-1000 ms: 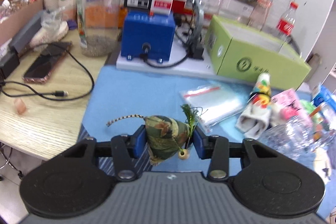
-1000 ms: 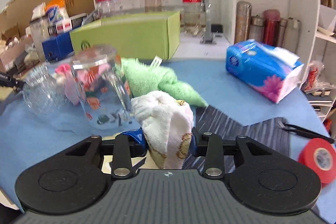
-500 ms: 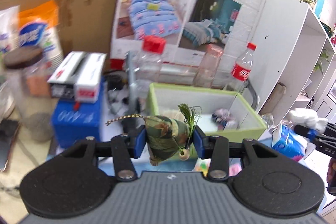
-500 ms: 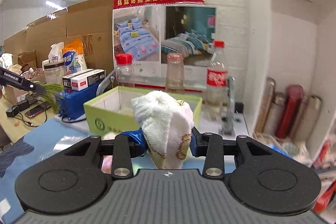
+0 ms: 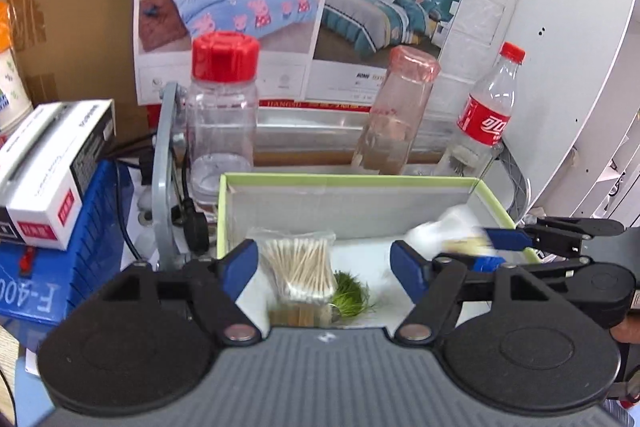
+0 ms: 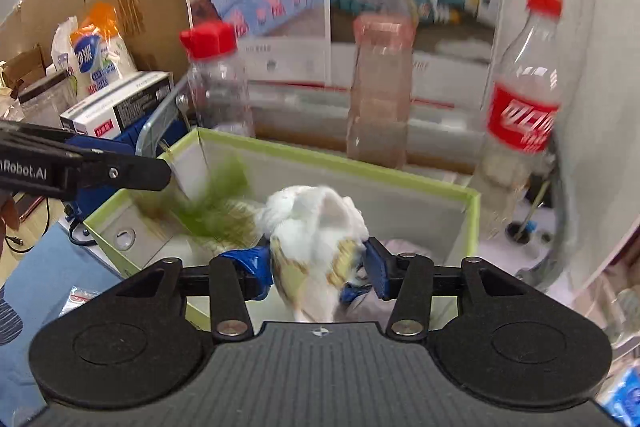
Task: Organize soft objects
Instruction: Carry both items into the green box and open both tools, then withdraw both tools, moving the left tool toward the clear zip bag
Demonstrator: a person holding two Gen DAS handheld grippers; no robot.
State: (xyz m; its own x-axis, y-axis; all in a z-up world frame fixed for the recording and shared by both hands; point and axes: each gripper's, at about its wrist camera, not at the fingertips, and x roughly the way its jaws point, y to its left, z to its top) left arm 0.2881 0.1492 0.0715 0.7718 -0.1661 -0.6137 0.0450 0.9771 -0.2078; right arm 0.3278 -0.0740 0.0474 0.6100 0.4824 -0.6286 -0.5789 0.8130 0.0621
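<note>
A light green open box [image 5: 348,179] stands in front of both grippers; it also shows in the right wrist view [image 6: 472,223]. My left gripper [image 5: 324,265] is open above the box. The green camouflage pouch with its green tassel [image 5: 352,295] lies inside the box, below the jaws, beside a pack of cotton swabs [image 5: 298,267]. In the right wrist view the tassel [image 6: 216,203] is a green blur in the box. My right gripper [image 6: 320,267] is shut on a white towel bundle [image 6: 316,227] over the box's right part; the towel also shows blurred in the left wrist view [image 5: 440,231].
Behind the box stand a red-capped clear jar [image 5: 222,115], a pink-capped bottle [image 5: 396,115] and a cola bottle [image 5: 486,115]. A blue device [image 5: 60,267] with a white carton [image 5: 44,167] sits to the left. A white shelf unit [image 5: 580,67] is at right.
My left gripper has opened and let the camouflage pouch drop into the green box. My right gripper has moved down over the box with the towel still held.
</note>
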